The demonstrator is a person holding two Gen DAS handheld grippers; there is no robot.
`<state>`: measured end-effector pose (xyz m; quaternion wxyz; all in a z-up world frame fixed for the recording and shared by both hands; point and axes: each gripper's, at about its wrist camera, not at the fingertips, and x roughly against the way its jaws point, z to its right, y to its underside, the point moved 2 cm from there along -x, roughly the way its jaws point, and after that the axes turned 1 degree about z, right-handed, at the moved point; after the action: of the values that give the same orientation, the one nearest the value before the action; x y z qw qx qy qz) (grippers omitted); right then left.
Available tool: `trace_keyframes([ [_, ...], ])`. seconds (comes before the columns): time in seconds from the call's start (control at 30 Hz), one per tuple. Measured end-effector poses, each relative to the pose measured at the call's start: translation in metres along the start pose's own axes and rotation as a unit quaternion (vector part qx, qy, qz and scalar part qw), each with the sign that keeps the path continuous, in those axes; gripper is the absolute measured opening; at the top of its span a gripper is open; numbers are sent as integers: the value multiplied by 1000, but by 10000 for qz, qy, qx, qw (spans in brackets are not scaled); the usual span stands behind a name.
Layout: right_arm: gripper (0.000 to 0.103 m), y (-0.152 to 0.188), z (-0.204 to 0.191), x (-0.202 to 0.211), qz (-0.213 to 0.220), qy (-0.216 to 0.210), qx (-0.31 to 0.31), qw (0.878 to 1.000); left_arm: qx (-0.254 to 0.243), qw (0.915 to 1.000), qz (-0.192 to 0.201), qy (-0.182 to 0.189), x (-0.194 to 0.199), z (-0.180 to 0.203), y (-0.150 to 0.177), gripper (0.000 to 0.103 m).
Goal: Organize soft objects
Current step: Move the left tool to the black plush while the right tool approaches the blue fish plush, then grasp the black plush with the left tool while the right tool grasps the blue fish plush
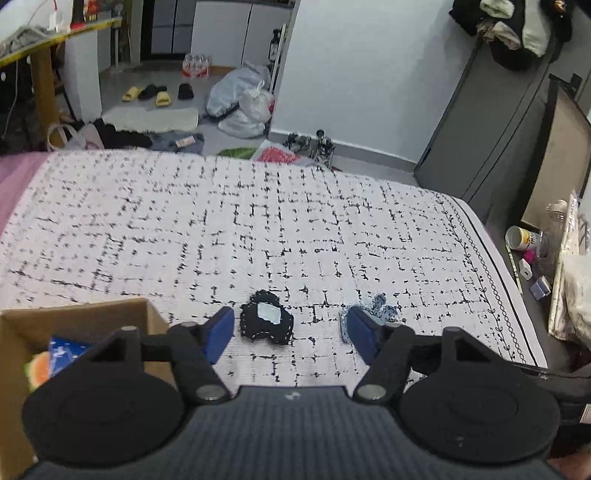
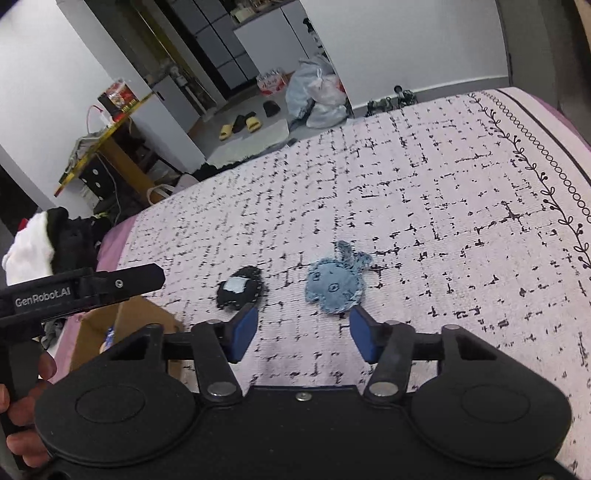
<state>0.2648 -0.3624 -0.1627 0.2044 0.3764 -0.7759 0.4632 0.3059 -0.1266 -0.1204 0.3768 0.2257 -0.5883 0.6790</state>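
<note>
Left wrist view: the left tongs [image 1: 291, 332] gape empty above the bed [image 1: 258, 229], the black felt toy [image 1: 266, 322] between their tips, cardboard box [image 1: 110, 314] beside. Right wrist view: the right tongs [image 2: 301, 330] spread wide, empty, just short of the blue denim toy [image 2: 336, 282].

Bed [image 1: 258, 221] with a white black-grid cover and pink sheet edge [image 1: 18, 177] fills the foreground; grey floor [image 1: 118, 85] beyond has yellow and black slippers [image 1: 155, 94], a pale rug [image 1: 151, 120], plastic bags [image 1: 243, 99] and a bottle pack [image 1: 197, 66]. White walls [image 1: 369, 74], dark grey cabinet [image 1: 491, 122] with clothes piled on top [image 1: 517, 26], wooden desk with yellow edge [image 2: 107, 147] at left. Cluttered bedside floor at right holds a cup [image 1: 519, 238] and a bottle [image 1: 554, 229]; lighting is even, indoor.
</note>
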Motion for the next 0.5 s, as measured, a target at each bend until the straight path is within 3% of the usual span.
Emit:
trace_keyframes([
  [0.23,44,-8,17,-24,-126,91,-190,9997,22,9992,-347,-185,-41,2,-4,55],
  [0.5,41,-11,26,-48,-237,142,-239,9993,217,9973,-490,-499,-76,-3,-6,54],
])
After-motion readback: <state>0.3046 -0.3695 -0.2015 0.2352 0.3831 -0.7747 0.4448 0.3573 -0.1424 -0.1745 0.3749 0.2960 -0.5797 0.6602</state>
